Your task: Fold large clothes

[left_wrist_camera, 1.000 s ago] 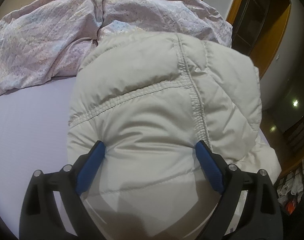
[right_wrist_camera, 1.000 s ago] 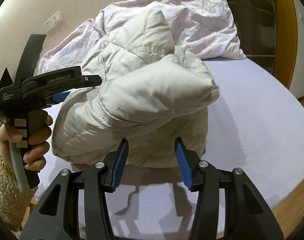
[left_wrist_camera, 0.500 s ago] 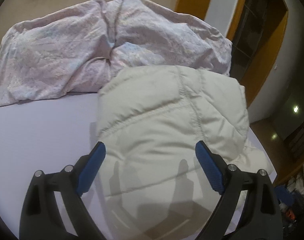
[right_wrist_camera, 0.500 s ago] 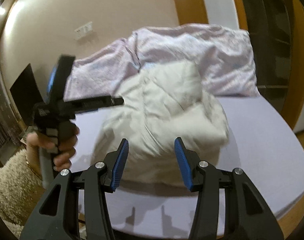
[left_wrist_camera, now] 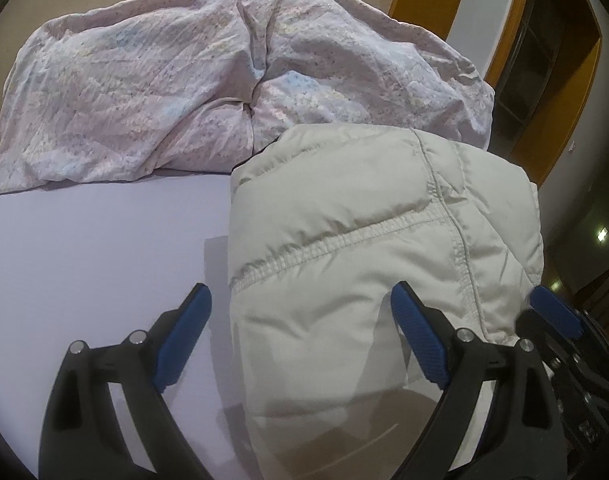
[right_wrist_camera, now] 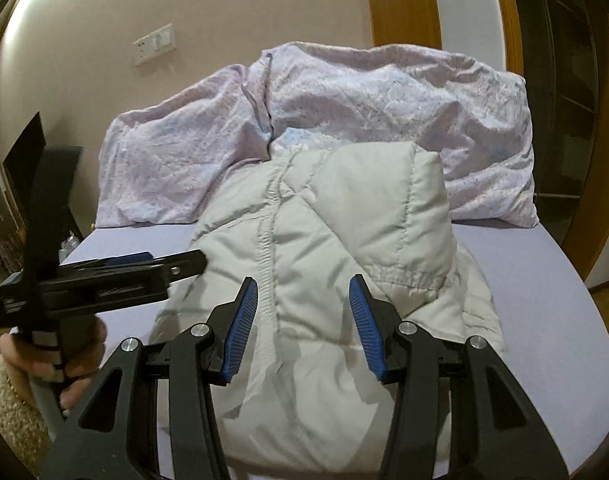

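Right wrist: puffy quilted jacket, folded

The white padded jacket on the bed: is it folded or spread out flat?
Folded. The jacket sits as a compact, thick bundle on the bed sheet, with layers stacked and no sleeve stretched out.

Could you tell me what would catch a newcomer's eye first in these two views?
First, the puffy cream quilted jacket folded into a thick bundle in the middle of the lilac bed sheet. Behind it, against the wall, lies a crumpled pastel floral duvet. Both tools hover open over the jacket's near edge without holding it: the left tool spread wide, the right tool narrower.
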### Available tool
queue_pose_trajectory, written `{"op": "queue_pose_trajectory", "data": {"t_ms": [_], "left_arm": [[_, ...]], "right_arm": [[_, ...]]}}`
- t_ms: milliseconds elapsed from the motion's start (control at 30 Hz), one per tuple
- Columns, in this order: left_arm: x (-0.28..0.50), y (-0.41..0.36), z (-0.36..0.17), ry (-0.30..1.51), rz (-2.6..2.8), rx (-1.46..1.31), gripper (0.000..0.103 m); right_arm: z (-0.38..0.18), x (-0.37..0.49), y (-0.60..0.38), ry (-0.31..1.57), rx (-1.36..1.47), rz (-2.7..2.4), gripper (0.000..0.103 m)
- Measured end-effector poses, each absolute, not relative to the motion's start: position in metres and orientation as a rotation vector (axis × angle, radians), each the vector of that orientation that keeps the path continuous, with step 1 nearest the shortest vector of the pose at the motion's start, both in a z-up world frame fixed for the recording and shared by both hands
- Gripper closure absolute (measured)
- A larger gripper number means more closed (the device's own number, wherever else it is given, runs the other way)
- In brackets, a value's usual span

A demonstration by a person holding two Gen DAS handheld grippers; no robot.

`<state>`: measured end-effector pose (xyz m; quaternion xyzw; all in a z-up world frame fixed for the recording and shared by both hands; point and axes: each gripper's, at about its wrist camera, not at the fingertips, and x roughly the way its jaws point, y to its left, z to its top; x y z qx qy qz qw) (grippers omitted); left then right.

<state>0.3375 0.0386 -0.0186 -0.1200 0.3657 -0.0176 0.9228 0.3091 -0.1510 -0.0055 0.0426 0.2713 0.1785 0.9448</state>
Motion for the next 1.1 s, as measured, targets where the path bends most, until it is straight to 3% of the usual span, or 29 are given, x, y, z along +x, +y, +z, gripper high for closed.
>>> {"op": "queue_pose_trajectory", "data": {"t_ms": [400,1100], "left_arm": [[0.348,0.043,-0.016,0.72,-0.009,-0.199,0.012],[0.373,0.017,-0.048,0.759,-0.062,-0.188,0.009]], "right_arm": [[0.012,0.343,-0.134,0.515,0.045,0.341,0.053],[-0.059,0.385,-0.169,0.667,0.118,0.306,0.053]]}}
